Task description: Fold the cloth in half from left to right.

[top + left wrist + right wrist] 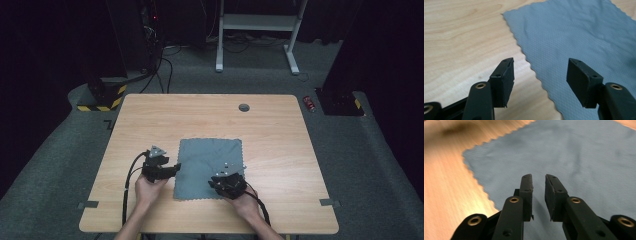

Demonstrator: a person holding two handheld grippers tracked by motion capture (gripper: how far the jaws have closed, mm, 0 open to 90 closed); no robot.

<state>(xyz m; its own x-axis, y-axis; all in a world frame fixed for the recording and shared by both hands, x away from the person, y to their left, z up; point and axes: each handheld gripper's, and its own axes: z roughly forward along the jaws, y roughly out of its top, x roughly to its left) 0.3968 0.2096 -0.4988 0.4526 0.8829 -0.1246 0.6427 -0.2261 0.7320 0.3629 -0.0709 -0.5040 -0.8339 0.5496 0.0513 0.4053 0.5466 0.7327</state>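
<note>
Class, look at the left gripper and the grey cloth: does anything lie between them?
Nothing visible does. The left gripper hangs with its jaws wide apart over the zigzag edge of the grey cloth, with only bare wooden table beside it.

The right gripper [223, 176] covers the cloth's [205, 160] near right corner.

I see my left gripper [176, 167] low at the left edge of the cloth [207, 157] with its jaws spread wide, one over that edge, and my right gripper [226, 181] low over the cloth's near right part, jaws almost closed with a small gap, holding nothing.
</note>
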